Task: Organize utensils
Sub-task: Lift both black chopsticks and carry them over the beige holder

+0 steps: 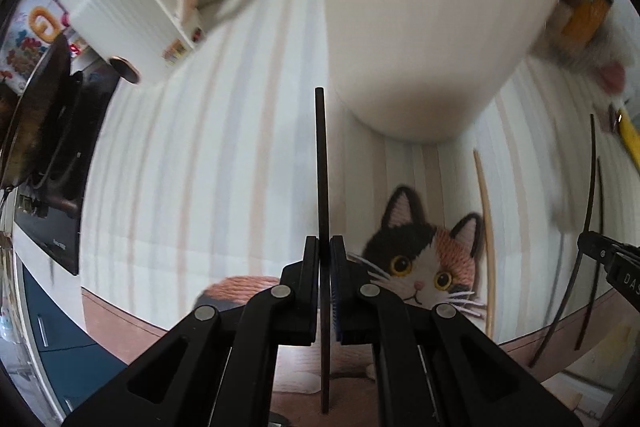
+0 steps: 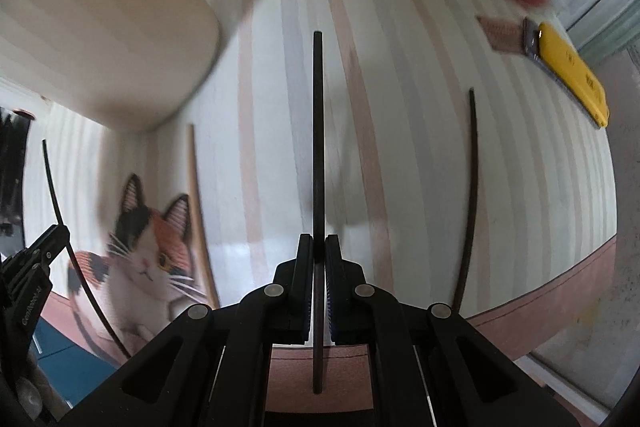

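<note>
Chopsticks, dark: one clamped in the left tongs (image 1: pixel 325 251), one (image 2: pixel 318 147) clamped in the right tongs (image 2: pixel 319 251), both held above the striped cat-print mat (image 1: pixel 200 187) on the desk. Still lying on the mat: one dark chopstick (image 2: pixel 470 195) and a pale wooden one (image 1: pixel 486 227). Judged early: none visibly stowed, and the white ribbed holder (image 1: pixel 132 7) stands well apart.

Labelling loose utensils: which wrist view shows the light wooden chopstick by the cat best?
Left wrist. The light wooden chopstick is sharp there, lying on the striped mat along the right edge of the cat picture. The right wrist view shows it too, but motion-blurred and nearer the frame's left side.
</note>
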`<act>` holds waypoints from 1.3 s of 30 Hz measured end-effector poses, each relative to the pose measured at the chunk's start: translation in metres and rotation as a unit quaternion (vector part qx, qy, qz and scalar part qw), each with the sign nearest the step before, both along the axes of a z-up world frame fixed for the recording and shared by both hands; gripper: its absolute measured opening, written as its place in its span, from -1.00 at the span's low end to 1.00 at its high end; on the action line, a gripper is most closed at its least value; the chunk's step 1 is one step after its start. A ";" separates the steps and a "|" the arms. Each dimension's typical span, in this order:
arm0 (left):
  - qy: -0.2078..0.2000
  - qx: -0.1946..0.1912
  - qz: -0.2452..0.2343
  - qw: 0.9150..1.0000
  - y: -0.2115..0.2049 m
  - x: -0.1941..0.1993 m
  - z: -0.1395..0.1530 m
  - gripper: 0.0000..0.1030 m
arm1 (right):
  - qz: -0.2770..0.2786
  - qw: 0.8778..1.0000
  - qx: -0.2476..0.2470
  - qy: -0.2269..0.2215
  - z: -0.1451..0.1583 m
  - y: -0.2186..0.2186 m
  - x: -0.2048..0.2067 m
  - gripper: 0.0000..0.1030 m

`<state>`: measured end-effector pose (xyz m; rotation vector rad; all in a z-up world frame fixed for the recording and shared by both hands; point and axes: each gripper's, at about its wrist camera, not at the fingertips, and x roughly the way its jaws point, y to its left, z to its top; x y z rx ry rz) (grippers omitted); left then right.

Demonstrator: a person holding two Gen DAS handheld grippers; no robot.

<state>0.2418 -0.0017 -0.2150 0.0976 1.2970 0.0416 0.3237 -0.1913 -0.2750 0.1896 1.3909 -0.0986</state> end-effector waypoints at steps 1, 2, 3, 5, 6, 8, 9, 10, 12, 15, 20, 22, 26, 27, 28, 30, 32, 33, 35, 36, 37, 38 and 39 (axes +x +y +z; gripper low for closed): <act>-0.010 -0.001 0.003 1.000 0.003 -0.001 0.008 -0.95 | 0.000 1.000 0.002 -0.007 0.005 0.001 0.000 -0.88; -0.016 -0.001 0.005 1.000 0.004 0.000 0.013 -0.95 | 0.002 1.000 0.003 -0.016 0.013 0.002 0.000 -0.89; -0.024 -0.002 0.009 1.000 0.007 -0.001 0.019 -0.95 | 0.003 1.000 0.003 -0.024 0.019 0.003 0.001 -0.89; -0.037 -0.002 0.016 0.999 0.014 -0.002 0.029 -0.95 | 0.005 0.999 0.004 -0.042 0.032 0.004 0.002 -0.89; -0.044 -0.003 0.020 0.999 0.017 -0.002 0.034 -0.95 | 0.007 0.999 0.003 -0.051 0.038 0.005 0.002 -0.89; -0.055 -0.007 0.026 0.998 0.025 0.001 0.044 -0.95 | 0.008 0.998 0.006 -0.069 0.050 0.007 0.002 -0.89; -0.062 -0.006 0.029 0.998 0.026 0.000 0.050 -0.95 | 0.011 0.997 0.005 -0.079 0.056 0.008 0.003 -0.89; -0.070 -0.006 0.032 0.997 0.028 0.000 0.056 -0.95 | 0.013 0.996 0.003 -0.090 0.065 0.009 0.004 -0.89; -0.083 -0.007 0.035 0.996 0.029 0.000 0.066 -0.95 | 0.016 0.994 0.003 -0.108 0.077 0.011 0.006 -0.89; -0.107 -0.005 0.037 0.994 0.032 0.002 0.082 -0.95 | 0.020 0.991 0.001 -0.136 0.100 0.010 0.011 -0.89; -0.140 -0.008 0.043 0.989 0.037 0.005 0.108 -0.96 | 0.028 0.984 0.003 -0.174 0.128 0.016 0.018 -0.89; -0.152 -0.009 0.047 0.987 0.041 0.006 0.118 -0.96 | 0.031 0.982 0.006 -0.188 0.140 0.018 0.020 -0.89; -0.179 -0.019 0.057 0.982 0.049 0.011 0.145 -0.96 | 0.035 0.977 0.015 -0.210 0.164 0.022 0.020 -0.89; -0.185 -0.020 0.059 0.981 0.050 0.012 0.152 -0.96 | 0.036 0.976 0.017 -0.213 0.170 0.023 0.020 -0.89; -0.192 -0.022 0.060 0.979 0.051 0.013 0.160 -0.96 | 0.037 0.975 0.021 -0.217 0.177 0.022 0.021 -0.90; -0.206 -0.028 0.062 0.976 0.051 0.015 0.176 -0.97 | 0.042 0.974 0.024 -0.223 0.191 0.023 0.020 -0.90; -0.220 -0.036 0.062 0.973 0.050 0.017 0.194 -0.97 | 0.045 0.971 0.028 -0.231 0.207 0.024 0.019 -0.90; -0.227 -0.040 0.059 0.971 0.048 0.018 0.203 -0.97 | 0.047 0.970 0.032 -0.235 0.216 0.023 0.019 -0.90; -0.240 -0.048 0.055 0.968 0.045 0.020 0.217 -0.97 | 0.049 0.968 0.037 -0.244 0.233 0.022 0.019 -0.90; -0.246 -0.051 0.053 0.966 0.043 0.021 0.224 -0.97 | 0.050 0.967 0.036 -0.249 0.241 0.022 0.019 -0.90; -0.252 -0.057 0.050 0.965 0.041 0.022 0.231 -0.97 | 0.050 0.965 0.037 -0.254 0.248 0.022 0.019 -0.90; -0.259 -0.064 0.048 0.963 0.039 0.024 0.240 -0.97 | 0.051 0.963 0.038 -0.261 0.256 0.021 0.019 -0.90; -0.265 -0.070 0.045 0.961 0.037 0.025 0.248 -0.97 | 0.052 0.961 0.040 -0.268 0.266 0.021 0.019 -0.90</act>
